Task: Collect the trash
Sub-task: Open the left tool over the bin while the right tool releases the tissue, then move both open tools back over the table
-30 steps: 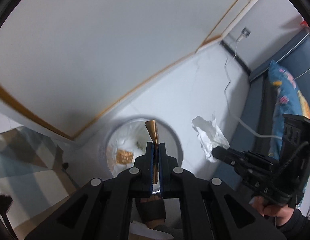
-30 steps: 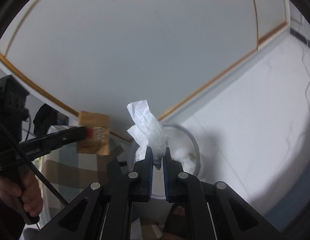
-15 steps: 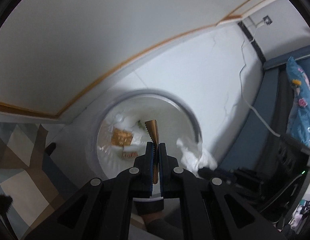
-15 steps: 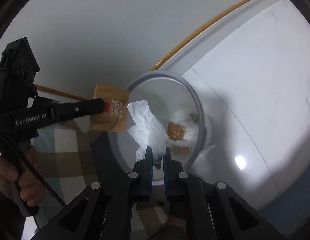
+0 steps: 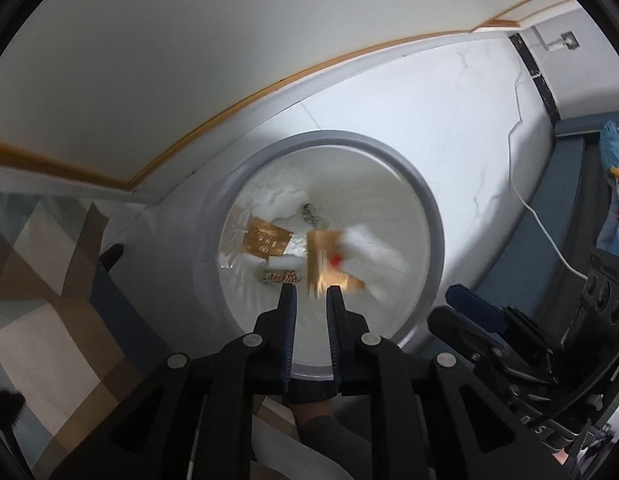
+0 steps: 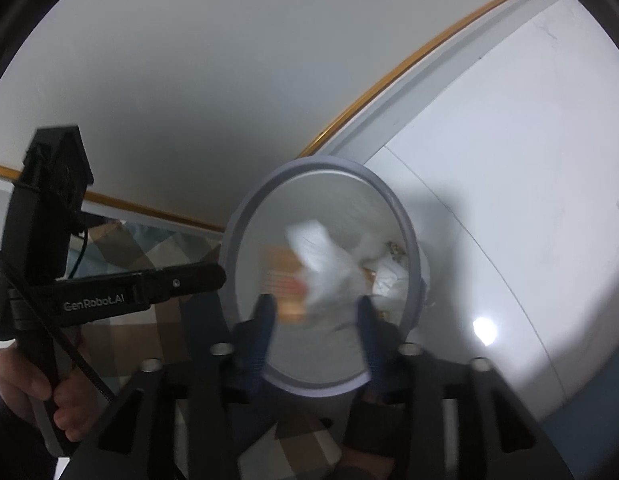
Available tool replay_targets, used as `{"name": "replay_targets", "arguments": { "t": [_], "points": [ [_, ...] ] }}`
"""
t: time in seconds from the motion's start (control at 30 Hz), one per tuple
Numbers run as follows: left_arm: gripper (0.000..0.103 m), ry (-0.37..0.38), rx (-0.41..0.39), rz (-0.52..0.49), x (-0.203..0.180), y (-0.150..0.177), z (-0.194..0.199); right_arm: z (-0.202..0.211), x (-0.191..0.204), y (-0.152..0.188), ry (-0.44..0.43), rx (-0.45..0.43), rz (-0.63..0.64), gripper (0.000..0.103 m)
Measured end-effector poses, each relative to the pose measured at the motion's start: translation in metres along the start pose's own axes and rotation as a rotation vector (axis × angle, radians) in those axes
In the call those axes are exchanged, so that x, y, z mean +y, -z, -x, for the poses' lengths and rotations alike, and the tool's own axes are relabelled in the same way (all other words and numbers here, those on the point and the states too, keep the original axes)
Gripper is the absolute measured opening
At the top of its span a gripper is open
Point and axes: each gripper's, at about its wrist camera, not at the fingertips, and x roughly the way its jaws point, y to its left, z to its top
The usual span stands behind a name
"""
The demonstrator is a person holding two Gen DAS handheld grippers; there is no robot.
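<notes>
Both tools hang over the round bin (image 5: 431, 216). The left gripper (image 5: 310, 294) has just been parting its jaws, and the blurred brown wrapper (image 5: 323, 258) is loose beyond them. The right gripper (image 6: 315, 314) stands wide, having just opened, the white tissue (image 6: 323, 258) free inside the rim. Older scraps (image 5: 265, 240) lie at the bottom; patterned rug (image 5: 41, 264) beside, white wall (image 5: 189, 60) beyond.

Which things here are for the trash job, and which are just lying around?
For the job:
- trash bin
- brown wrapper, dropping in blurred
- white tissue, dropping in blurred
- left gripper and right gripper, jaws just opened, holding nothing

Just lying about:
- patterned rug
- white cable
- wall socket
- blue flowered cushion
</notes>
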Motion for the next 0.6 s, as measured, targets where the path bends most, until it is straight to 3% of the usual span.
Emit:
{"name": "replay_targets", "arguments": {
  "t": [0.13, 0.2, 0.27, 0.47, 0.57, 0.6],
  "points": [
    [0.019, -0.017, 0.001, 0.007, 0.001, 0.006, 0.003, 0.005, 0.006, 0.001, -0.007, -0.003, 0.021, 0.047],
    [0.039, -0.018, -0.019, 0.008, 0.002, 0.010, 0.009, 0.011, 0.006, 0.002, -0.013, -0.017, 0.021, 0.048],
    [0.050, -0.031, -0.057, 0.001, 0.002, 0.016, 0.020, 0.020, 0.004, 0.004, -0.018, -0.036, 0.010, 0.050],
    [0.054, -0.025, -0.176, 0.012, -0.002, 0.036, 0.069, 0.050, 0.007, 0.006, -0.008, -0.091, 0.012, 0.053],
    [0.068, -0.048, -0.236, 0.041, -0.004, 0.045, 0.095, 0.071, 0.018, 0.007, -0.004, -0.131, 0.036, 0.057],
    [0.068, -0.045, -0.262, 0.047, -0.006, 0.047, 0.104, 0.078, 0.021, 0.007, -0.004, -0.147, 0.042, 0.060]
  ]
}}
